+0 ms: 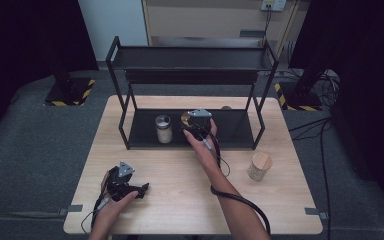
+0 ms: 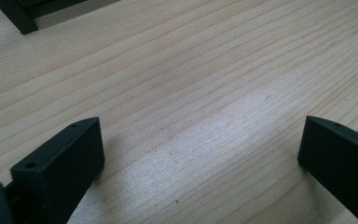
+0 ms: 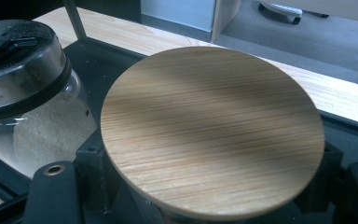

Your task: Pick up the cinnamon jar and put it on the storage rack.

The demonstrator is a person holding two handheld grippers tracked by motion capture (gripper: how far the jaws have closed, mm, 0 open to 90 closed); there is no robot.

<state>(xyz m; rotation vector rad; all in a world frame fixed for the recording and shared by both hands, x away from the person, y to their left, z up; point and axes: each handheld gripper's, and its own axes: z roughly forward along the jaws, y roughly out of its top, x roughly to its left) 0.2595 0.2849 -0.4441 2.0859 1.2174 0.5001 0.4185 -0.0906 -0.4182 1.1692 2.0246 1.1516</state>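
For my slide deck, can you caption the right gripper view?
Right gripper closed on a wooden-lidded jar at the rack's lower shelf, beside a metal-lidded jar.

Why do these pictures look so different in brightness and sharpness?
High view: dim, dark surroundings, only the table lit. Left gripper view: a pale glare patch on the wood, near grain soft. Right gripper view: the wooden lid is sharp with a shadow band; the metal-lidded jar reflects light.

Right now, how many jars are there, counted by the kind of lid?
Wooden lid: 2, one held over the rack's bottom shelf, one on the table
Metal lid: 1, on the shelf
Total: 3
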